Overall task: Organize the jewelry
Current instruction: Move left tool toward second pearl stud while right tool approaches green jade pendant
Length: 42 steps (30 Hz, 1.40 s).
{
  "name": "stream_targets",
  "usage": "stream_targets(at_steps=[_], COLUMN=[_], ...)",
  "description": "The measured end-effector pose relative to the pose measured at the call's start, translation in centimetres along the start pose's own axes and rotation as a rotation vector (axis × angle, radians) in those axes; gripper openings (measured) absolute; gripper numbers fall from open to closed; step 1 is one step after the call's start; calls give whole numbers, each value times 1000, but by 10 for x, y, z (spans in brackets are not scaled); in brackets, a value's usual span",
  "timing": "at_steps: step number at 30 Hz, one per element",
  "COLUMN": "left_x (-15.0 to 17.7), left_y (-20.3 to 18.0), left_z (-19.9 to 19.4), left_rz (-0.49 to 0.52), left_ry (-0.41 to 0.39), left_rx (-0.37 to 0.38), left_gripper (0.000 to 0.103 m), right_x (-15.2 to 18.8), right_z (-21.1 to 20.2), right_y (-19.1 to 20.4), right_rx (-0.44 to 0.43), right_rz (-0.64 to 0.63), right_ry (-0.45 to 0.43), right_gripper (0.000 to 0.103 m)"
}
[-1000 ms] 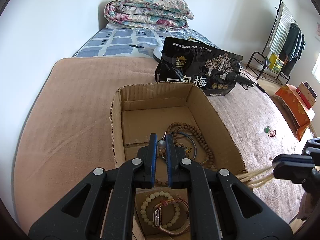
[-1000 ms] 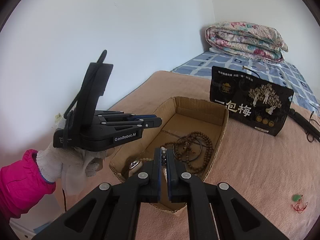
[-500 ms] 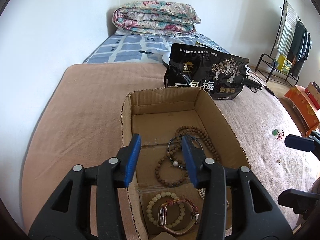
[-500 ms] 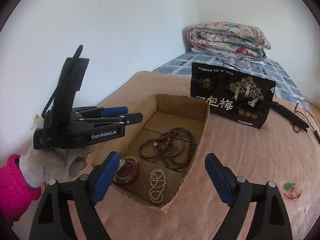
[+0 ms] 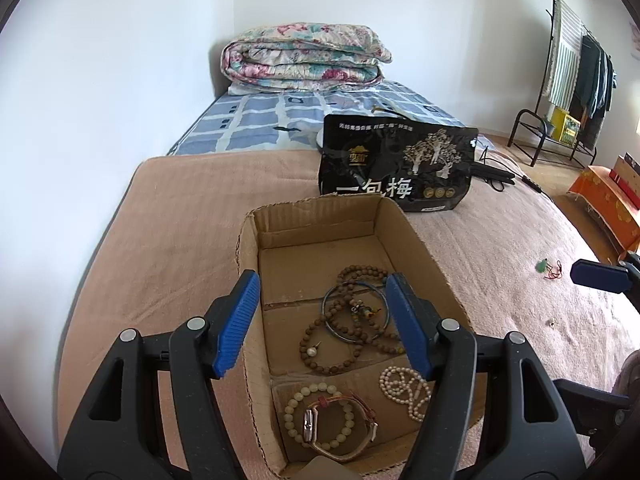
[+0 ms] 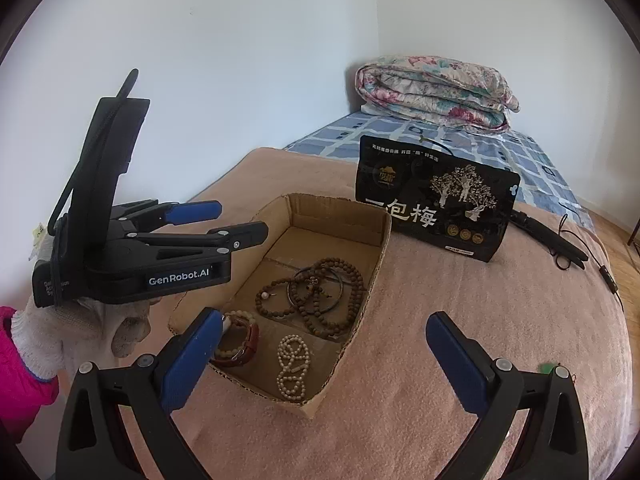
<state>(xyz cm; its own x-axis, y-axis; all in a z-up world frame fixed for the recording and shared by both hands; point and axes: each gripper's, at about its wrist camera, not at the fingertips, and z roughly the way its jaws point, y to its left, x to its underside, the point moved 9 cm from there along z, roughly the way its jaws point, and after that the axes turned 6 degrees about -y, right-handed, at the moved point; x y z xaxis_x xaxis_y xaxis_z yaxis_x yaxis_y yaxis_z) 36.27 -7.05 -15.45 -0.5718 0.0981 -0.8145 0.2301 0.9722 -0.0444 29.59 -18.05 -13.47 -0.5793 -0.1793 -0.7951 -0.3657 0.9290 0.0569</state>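
An open cardboard box [image 5: 436,268] [image 6: 382,240] sits on the pink blanket. In it lie a brown bead necklace [image 5: 320,364] [image 6: 340,312], a dark bangle [image 5: 338,330] [image 6: 294,294], a white pearl strand [image 5: 404,386] [image 6: 294,364], a pale bead bracelet [image 5: 294,404] and a watch [image 5: 312,426] [image 6: 250,344]. My left gripper [image 5: 322,322] [image 6: 236,222] is open and empty above the box's near left part. My right gripper [image 6: 324,360] is open and empty above the box's near corner. A green pendant on red cord [image 5: 546,268] [image 6: 546,368] lies on the blanket to the right.
A black snack bag [image 5: 400,170] [image 6: 436,196] stands behind the box. A folded floral quilt [image 5: 304,56] [image 6: 436,92] lies on the blue checked sheet. Black cables and a device [image 6: 560,246] lie right of the bag. A clothes rack [image 5: 576,76] and an orange box [image 5: 608,200] stand beside the bed.
Both grippers were shut a second ago and have opened. The pearl strand and a small piece now lie in the box. Both grippers have drawn back and up from the box.
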Motion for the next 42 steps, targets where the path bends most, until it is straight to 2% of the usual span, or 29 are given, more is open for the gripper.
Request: stream_targets(at_steps=[16, 22, 37, 42], left_x=[-18, -22, -21, -15], left_y=[-33, -52, -119, -141], left_z=[-35, -46, -65, -64], left_rz=[24, 41, 104, 114], left_ry=[-66, -78, -80, -67], left_rx=[28, 50, 128, 158], left_gripper=[69, 74, 74, 74], right_x=[2, 8, 22, 31], right_z=[-36, -54, -105, -122], right_y=[-20, -37, -95, -126], right_rx=[46, 78, 198, 237], right_rz=[18, 36, 77, 94], right_ry=[-44, -58, -86, -95], right_gripper=[103, 103, 103, 103])
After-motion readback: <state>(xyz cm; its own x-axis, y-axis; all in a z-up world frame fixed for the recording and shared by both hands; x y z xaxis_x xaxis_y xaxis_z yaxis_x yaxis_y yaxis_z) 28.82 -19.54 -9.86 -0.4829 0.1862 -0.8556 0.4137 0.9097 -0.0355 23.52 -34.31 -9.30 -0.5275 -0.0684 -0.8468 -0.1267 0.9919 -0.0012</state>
